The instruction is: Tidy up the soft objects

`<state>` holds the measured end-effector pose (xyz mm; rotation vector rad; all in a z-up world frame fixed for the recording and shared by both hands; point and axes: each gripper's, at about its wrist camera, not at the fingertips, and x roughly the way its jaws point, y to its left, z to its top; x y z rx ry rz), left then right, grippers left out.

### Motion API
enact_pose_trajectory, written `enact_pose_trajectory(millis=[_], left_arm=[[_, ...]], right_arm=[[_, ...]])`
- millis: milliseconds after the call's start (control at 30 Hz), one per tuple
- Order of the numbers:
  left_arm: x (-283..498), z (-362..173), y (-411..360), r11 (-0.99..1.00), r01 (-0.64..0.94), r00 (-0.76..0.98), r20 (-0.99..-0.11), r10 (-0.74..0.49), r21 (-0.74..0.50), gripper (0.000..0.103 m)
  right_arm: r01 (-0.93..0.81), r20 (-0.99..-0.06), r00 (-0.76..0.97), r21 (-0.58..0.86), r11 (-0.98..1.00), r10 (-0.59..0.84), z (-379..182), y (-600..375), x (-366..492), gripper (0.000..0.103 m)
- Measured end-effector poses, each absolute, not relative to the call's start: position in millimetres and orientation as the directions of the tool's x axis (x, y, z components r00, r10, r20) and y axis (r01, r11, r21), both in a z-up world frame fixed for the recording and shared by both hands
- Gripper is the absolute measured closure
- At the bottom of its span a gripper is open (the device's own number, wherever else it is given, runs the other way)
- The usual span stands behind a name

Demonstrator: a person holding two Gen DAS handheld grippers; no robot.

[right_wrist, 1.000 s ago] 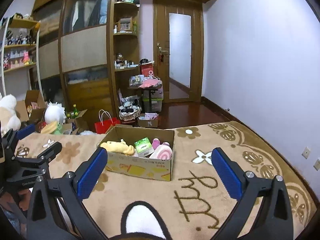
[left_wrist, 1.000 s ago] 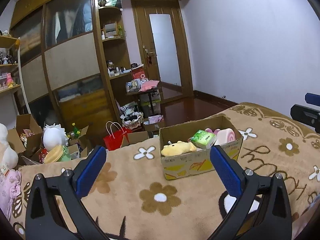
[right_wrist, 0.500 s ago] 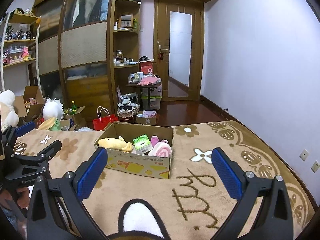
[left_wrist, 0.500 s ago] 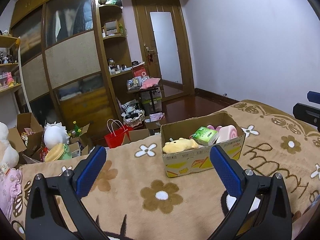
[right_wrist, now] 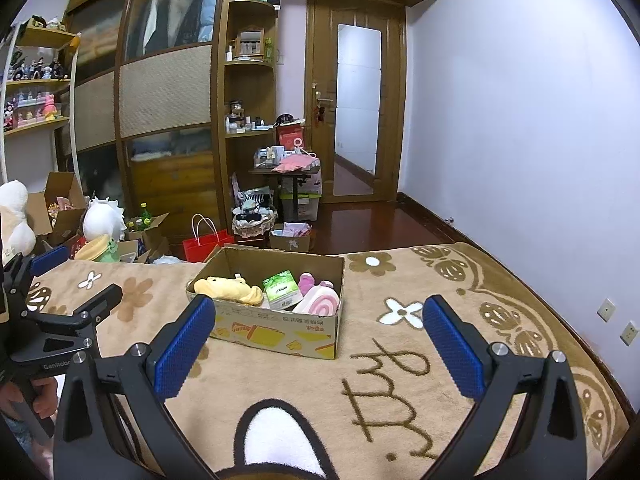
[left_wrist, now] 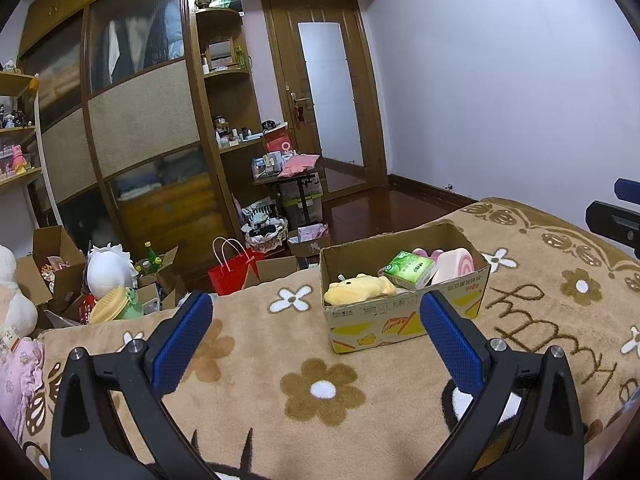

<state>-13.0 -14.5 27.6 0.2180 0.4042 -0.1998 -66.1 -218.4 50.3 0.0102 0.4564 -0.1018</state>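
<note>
Both grippers, left [left_wrist: 316,336] and right [right_wrist: 318,336], are wide apart and hold nothing. The box [right_wrist: 280,330] is ahead; approach slowly, from above, toward one toy [right_wrist: 230,289].

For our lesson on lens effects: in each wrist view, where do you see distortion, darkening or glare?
Left wrist view: the door and wardrobe bow outward, corners go black, and the cardboard box stays sharp. Right wrist view: the same barrel bending, dark corners, and a soft sheen on the red floor.

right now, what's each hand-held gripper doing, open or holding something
Left hand-held gripper: open, holding nothing.
Right hand-held gripper: open, holding nothing.
</note>
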Motion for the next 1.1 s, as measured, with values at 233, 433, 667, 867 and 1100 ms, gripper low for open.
enact_pose_trajectory(millis=[233,433,667,867,1100], left_arm=[[-13.6,27.8,-13.3,0.957,0.237,0.902,-0.404,-0.152,0.17,0.0],[-14.3,27.6,-13.8,0.957,0.234,0.904,-0.4,-0.15,0.17,0.0],[-16.2,27.3,-14.7,0.957,0.237,0.906,-0.394,-0.155,0.168,0.0],[-16.2,26.8,-18.7,0.952,0.257,0.9,-0.4,-0.173,0.168,0.0],[-19.3,25.4,-21.4,0.952,0.25,0.908,-0.385,-0.166,0.178,0.0]], right_arm=[[0.101,-0.439,0.893,-0.014,0.995,-0.097,50.4,-218.5,-66.3,0.0],[0.102,-0.438,0.894,-0.015,0.995,-0.099,50.3,-220.1,-66.0,0.0],[0.1,-0.437,0.894,-0.016,0.995,-0.097,50.1,-221.2,-65.8,0.0],[0.108,-0.432,0.896,-0.013,0.994,-0.103,52.3,-221.1,-66.4,0.0],[0.107,-0.432,0.896,-0.014,0.994,-0.103,52.7,-221.6,-66.9,0.0]])
